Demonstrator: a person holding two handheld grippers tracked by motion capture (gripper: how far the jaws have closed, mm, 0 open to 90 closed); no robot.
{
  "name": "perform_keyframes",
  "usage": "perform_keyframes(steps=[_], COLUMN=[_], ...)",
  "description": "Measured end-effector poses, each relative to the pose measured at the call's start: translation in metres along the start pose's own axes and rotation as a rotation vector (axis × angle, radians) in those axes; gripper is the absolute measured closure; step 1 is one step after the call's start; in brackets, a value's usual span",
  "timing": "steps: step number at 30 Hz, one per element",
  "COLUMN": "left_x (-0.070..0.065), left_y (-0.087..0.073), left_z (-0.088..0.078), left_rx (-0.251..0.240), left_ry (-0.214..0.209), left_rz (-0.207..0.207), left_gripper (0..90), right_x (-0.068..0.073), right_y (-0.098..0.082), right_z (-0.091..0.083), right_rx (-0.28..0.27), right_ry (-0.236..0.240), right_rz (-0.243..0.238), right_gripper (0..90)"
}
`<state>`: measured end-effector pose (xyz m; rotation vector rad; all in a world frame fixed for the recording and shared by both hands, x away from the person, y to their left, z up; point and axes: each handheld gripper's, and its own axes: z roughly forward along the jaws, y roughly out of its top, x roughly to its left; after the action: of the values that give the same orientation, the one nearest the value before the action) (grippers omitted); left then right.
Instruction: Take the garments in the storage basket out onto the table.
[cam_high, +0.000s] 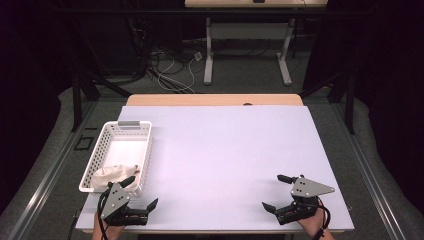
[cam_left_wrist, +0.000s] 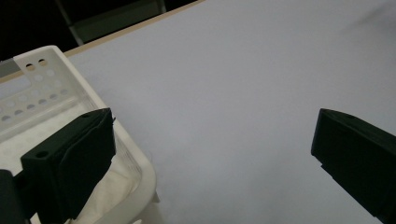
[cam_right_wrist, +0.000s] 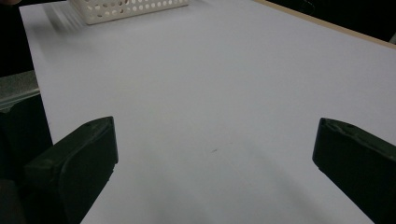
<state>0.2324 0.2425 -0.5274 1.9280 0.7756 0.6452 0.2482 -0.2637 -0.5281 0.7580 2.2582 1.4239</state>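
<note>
The left gripper (cam_high: 141, 193) stood at the near left corner of the desk (cam_high: 225, 150), its jaws spread wide and holding nothing, 1 jaw over the near end of the white basket (cam_high: 131, 129) and the other over bare desk. The cream cloth (cam_high: 111, 174) lay bunched inside the basket at that near end, just beside the gripper. The right gripper (cam_high: 276, 193) rested well apart at the near right, jaws likewise wide and empty, pointing across the open surface.

The step in hand looked like taking the cloth out with the left gripper. To do that well, the person needed to swing both jaws inside the basket wall, come down over a raised fold and close on the fabric alone, clear of the perforated plastic. A slow, straight lift would likely keep the light basket from tipping or dragging.
</note>
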Motion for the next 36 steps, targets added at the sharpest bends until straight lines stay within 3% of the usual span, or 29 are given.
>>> perform_keyframes(steps=[4, 11, 18, 29, 32, 34, 36], left_x=[0.0, 0.0, -0.004, -0.002, -0.001, 0.001, 0.002], left_y=[0.0, 0.001, 0.006, 0.021, 0.024, 0.026, 0.028], left_z=[0.0, 0.001, 0.004, 0.01, 0.013, 0.015, 0.017], left_rx=[0.005, 0.012, 0.045, 0.115, 0.127, 0.138, 0.139], left_ry=[0.003, -0.001, -0.017, -0.021, -0.026, -0.017, -0.022], left_rz=[0.012, -0.004, -0.001, 0.062, 0.062, 0.093, 0.087], left_gripper=[0.3, 0.3, 0.3, 0.3, 0.3, 0.3, 0.4], right_x=[0.0, 0.001, 0.002, 0.002, 0.002, 0.002, 0.002], right_y=[0.0, 0.0, 0.0, 0.0, 0.0, 0.0, 0.0], right_z=[0.0, 0.002, 0.001, 0.003, 0.002, 0.003, 0.003], right_rx=[0.0, 0.007, 0.002, 0.015, 0.015, 0.015, 0.017], right_ry=[0.002, 0.008, 0.006, 0.011, 0.012, 0.013, 0.012], right_rz=[0.0, -0.005, -0.004, -0.008, -0.01, -0.009, -0.008], right_gripper=[0.0, 0.0, 0.0, 0.0, 0.0, 0.0, 0.0])
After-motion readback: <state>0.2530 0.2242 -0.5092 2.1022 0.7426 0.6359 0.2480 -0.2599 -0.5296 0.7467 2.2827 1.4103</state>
